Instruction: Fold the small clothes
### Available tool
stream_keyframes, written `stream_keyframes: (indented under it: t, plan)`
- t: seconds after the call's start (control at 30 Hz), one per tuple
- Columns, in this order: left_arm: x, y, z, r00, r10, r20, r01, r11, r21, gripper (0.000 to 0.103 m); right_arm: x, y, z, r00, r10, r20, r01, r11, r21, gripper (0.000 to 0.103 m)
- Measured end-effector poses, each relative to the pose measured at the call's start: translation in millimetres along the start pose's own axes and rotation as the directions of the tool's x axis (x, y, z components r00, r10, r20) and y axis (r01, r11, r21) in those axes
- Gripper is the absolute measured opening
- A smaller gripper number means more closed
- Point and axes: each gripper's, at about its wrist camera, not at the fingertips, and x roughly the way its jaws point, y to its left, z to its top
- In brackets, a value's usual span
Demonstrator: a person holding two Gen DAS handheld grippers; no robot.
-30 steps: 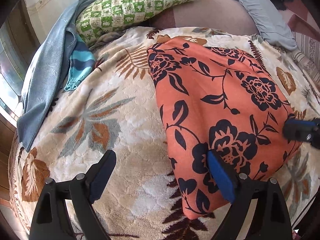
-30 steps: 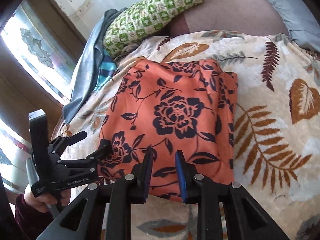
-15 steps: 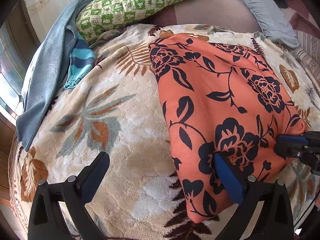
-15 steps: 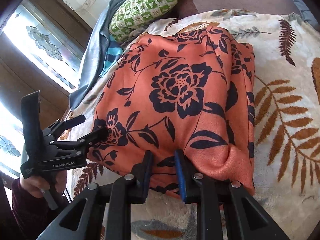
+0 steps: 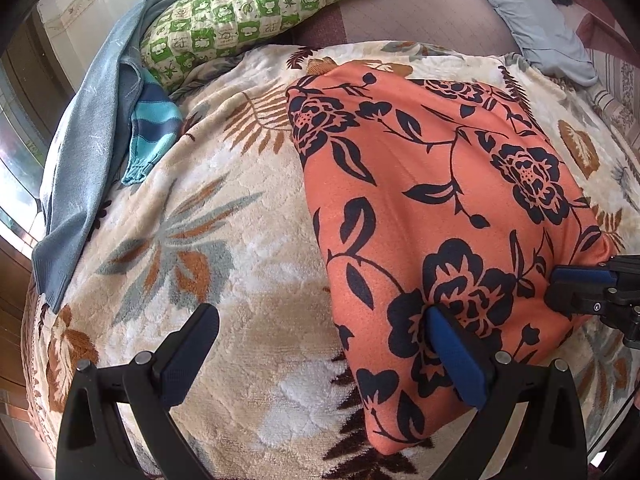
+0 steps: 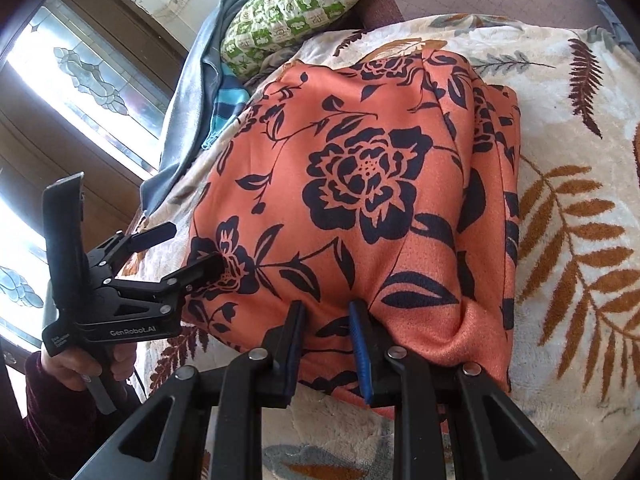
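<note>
Our left tool (image 5: 320, 344) stands spread wide, its jaws having opened further within the last second; its right blue pad (image 5: 454, 356) rests on the near left part of the folded orange cloth with black flowers (image 5: 432, 184), while the other finger hangs over the bare blanket, so nothing is pinched. In the right wrist view we see that same left tool (image 6: 182, 250) from the side, held by a hand (image 6: 74, 364) in a dark red sleeve, one finger touching the cloth's left edge. Our right tool (image 6: 326, 336) has its jaws drawn close together at the cloth's near edge, with a raised ridge of the fabric between the pads, pinched there. The cloth lies folded in a rough rectangle on the cream plush blanket with brown and grey leaves (image 5: 224, 264) covering the bed. Beyond it sit a green-and-white checked pillow (image 5: 256, 4), a grey-blue garment (image 5: 84, 160) and a striped turquoise sleeve (image 5: 150, 136).
</note>
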Motion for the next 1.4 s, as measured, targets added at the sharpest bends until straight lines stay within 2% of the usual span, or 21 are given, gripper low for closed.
stream_keyframes:
  t: [0.1,0.17,0.27,0.33,0.4,0.47,0.57,0.63,0.67,0.7,0.73,0.83,0.9,0.97,1.07,1.17,1.27,1.4]
  plan:
    - [-9.6,4.7,7.9,0.997,-0.066,-0.038,0.066,0.998,0.0,0.103,-5.1,0.7,5.0,0.999,0.004,-0.036,-0.004,1.0,0.008,0.027]
    - [-28.3,16.4,19.3,0.993,-0.115,0.015,0.116,0.992,-0.042,0.103,-17.4,4.4,13.7,0.999,0.02,-0.036,-0.02,1.0,0.006,0.027]
    - [-48.2,34.5,47.0,0.986,-0.131,0.102,0.142,0.983,-0.119,0.103,-48.1,7.3,40.0,0.996,0.022,0.087,-0.021,1.0,-0.011,0.027]
    - [-43.1,40.8,69.6,0.99,-0.092,0.11,0.108,0.982,-0.154,0.103,-59.6,2.3,65.3,0.988,0.0,0.152,0.0,1.0,0.001,0.027]
    - [-21.8,39.3,97.6,0.996,-0.047,0.082,0.059,0.988,-0.142,0.103,-60.1,-5.0,90.2,0.982,-0.007,0.191,0.005,1.0,0.01,0.027]
    - [5.5,35.0,123.3,0.999,-0.004,0.045,0.01,0.989,-0.144,0.103,-48.2,-14.7,106.8,0.981,-0.023,0.193,0.019,1.0,0.023,0.027]
    - [43.4,22.0,149.4,1.0,-0.001,0.019,0.003,0.992,-0.123,0.103,-22.5,-38.0,112.4,0.984,-0.04,0.174,0.027,0.997,0.076,0.027]
    - [80.5,12.1,153.7,0.996,-0.006,-0.085,-0.003,0.994,-0.109,0.103,1.7,-58.4,113.1,0.991,-0.078,0.105,0.066,0.991,0.117,0.026]
    - [101.1,7.1,149.4,0.988,-0.013,-0.152,-0.004,0.994,-0.109,0.103,11.8,-68.7,112.0,0.996,-0.059,0.072,0.048,0.989,0.142,0.027]
    - [111.6,5.8,144.2,0.986,-0.027,-0.164,0.006,0.992,-0.126,0.103,11.7,-74.8,110.9,0.995,-0.028,0.091,0.014,0.988,0.156,0.027]
    - [110.3,9.2,142.3,0.99,-0.04,-0.139,0.018,0.988,-0.156,0.103,9.9,-78.4,111.0,0.996,-0.008,0.092,-0.007,0.986,0.166,0.027]
    - [99.5,13.7,143.7,0.985,-0.036,-0.169,0.005,0.983,-0.182,0.103,1.3,-77.4,109.0,0.997,0.003,0.079,-0.018,0.983,0.184,0.027]
    - [86.0,15.4,141.1,0.981,-0.019,-0.192,-0.023,0.977,-0.213,0.103,-9.9,-70.4,102.9,0.997,-0.021,0.08,0.007,0.984,0.176,0.026]
    - [58.4,11.0,137.5,0.985,-0.003,-0.17,-0.035,0.975,-0.219,0.102,-29.8,-59.5,92.7,0.993,-0.057,0.105,0.04,0.987,0.158,0.026]
    - [-2.7,-3.5,120.6,0.998,0.022,-0.057,-0.032,0.985,-0.172,0.102,-68.2,-36.0,72.7,0.976,-0.122,0.181,0.108,0.991,0.085,0.027]
    - [-64.6,-20.0,94.6,0.998,0.016,0.061,-0.01,0.995,-0.095,0.102,-113.4,-13.1,43.2,0.941,-0.152,0.301,0.145,0.988,0.045,0.027]
    - [-120.5,-32.0,59.6,0.984,0.001,0.176,0.006,0.999,-0.038,0.102,-148.1,8.3,6.0,0.918,-0.143,0.369,0.137,0.99,0.042,0.026]
    - [-179.4,-38.3,17.0,0.958,-0.019,0.286,0.024,1.0,-0.014,0.102,-182.7,45.5,-28.0,0.89,-0.211,0.404,0.236,0.972,-0.012,0.026]
